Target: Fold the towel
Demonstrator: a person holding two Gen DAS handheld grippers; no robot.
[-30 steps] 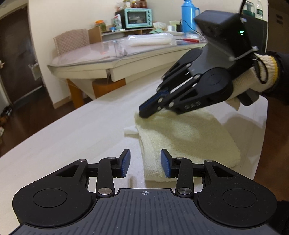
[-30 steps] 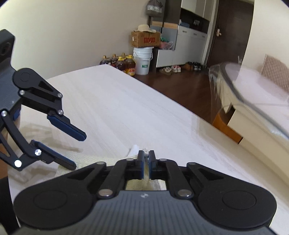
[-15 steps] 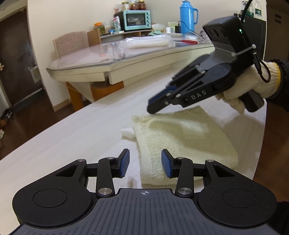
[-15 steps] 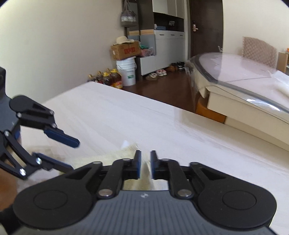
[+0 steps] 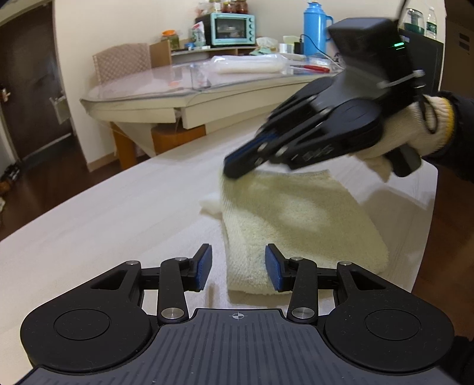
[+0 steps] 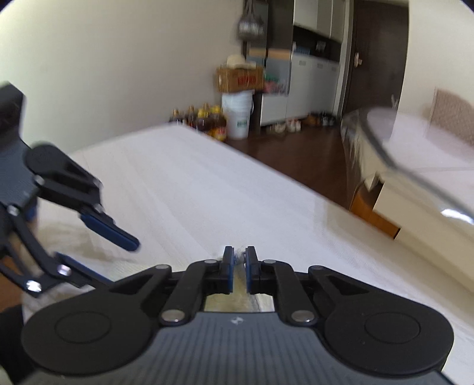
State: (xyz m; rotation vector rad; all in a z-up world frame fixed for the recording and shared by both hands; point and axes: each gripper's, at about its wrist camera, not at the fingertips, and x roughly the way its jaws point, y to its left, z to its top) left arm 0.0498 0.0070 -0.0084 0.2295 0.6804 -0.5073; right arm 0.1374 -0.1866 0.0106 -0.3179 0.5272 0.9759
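Lowered since half a second ago: right gripper (image 5: 234, 168), black with blue pads, down from above the cloth to the far left corner of the folded cream terry towel (image 5: 299, 219); motion-blurred in the left wrist view. Fingers narrowed to a thin gap, not fully pressed together, per the right wrist view (image 6: 239, 268); a wisp of pale fabric visible between the tips there, grip on it not confirmable. Held by a hand in a white knit glove (image 5: 414, 133).

Unchanged in position: left gripper (image 5: 238, 268), fingers spread wide, holding nothing, hovering at the near edge of the towel, right pad (image 5: 274, 266) over the cloth, left pad (image 5: 204, 266) over the bare surface.

Towel: folded into a thick rectangle, lying flat on the white wood-grain tabletop (image 5: 103, 219), towards its right side; small white tag or corner protruding at the far left.

Beyond the tabletop: glass-topped cream table (image 5: 177, 97) carrying a turquoise toaster oven (image 5: 234, 28) and blue thermos flask (image 5: 314, 28). In the right wrist view: white plastic bucket (image 6: 238, 114), brown cardboard box (image 6: 240, 78) on top of it, bottles (image 6: 204, 118) on the dark floor.
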